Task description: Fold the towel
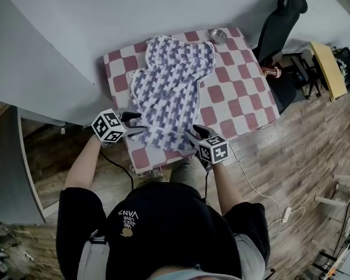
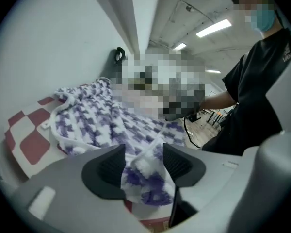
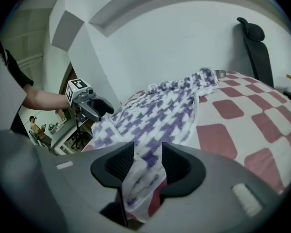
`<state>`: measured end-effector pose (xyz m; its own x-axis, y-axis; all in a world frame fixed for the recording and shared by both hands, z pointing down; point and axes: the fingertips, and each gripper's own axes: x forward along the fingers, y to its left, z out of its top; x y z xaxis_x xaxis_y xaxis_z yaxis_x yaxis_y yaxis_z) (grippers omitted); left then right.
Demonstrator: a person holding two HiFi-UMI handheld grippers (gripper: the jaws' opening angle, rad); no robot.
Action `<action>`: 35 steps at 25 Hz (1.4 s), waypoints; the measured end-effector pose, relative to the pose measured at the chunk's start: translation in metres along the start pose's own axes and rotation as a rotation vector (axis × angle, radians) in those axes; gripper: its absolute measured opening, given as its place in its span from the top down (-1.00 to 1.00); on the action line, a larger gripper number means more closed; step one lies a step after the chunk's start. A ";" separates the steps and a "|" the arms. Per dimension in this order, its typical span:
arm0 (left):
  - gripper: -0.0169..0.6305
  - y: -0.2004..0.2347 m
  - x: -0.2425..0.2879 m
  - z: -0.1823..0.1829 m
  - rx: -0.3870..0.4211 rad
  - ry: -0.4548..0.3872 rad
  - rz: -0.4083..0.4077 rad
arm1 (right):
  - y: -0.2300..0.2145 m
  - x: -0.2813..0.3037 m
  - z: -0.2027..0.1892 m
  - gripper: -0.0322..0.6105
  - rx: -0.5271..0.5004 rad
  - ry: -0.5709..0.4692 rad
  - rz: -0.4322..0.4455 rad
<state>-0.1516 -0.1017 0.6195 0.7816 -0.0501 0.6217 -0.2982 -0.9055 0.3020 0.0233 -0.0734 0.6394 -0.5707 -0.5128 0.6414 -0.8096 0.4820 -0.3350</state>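
Towel [image 1: 172, 80]: right gripper [image 3: 148, 155] fingers grasp one corner; left gripper [image 2: 144, 155] fingers released around theirs. Risk: loose corner slips, fold skews.

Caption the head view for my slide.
Left gripper and right gripper at near corners of the towel on checkered table.

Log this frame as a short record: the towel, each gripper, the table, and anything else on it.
towel: purple and white, spread out, rumpled, on the table
table: red and white checked cover
left gripper: jaws apart, near left towel corner between them
right gripper: closed on near right towel corner
bowl: small, metal, far right corner of table
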 end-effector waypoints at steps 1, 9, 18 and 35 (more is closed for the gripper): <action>0.27 -0.008 0.001 -0.003 0.009 0.001 -0.016 | 0.005 -0.003 -0.004 0.37 -0.002 -0.001 0.000; 0.27 -0.068 -0.017 -0.023 0.108 -0.063 -0.014 | 0.034 -0.020 -0.043 0.41 0.004 0.027 -0.015; 0.27 -0.125 -0.039 -0.070 0.082 -0.022 -0.033 | 0.066 -0.042 -0.065 0.65 -0.147 -0.008 -0.031; 0.60 -0.076 0.007 -0.044 0.221 0.120 0.312 | 0.073 -0.056 -0.061 0.82 -0.131 -0.100 -0.150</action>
<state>-0.1478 -0.0148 0.6330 0.5987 -0.2993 0.7429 -0.3756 -0.9242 -0.0697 0.0047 0.0339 0.6210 -0.4610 -0.6507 0.6033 -0.8656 0.4796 -0.1441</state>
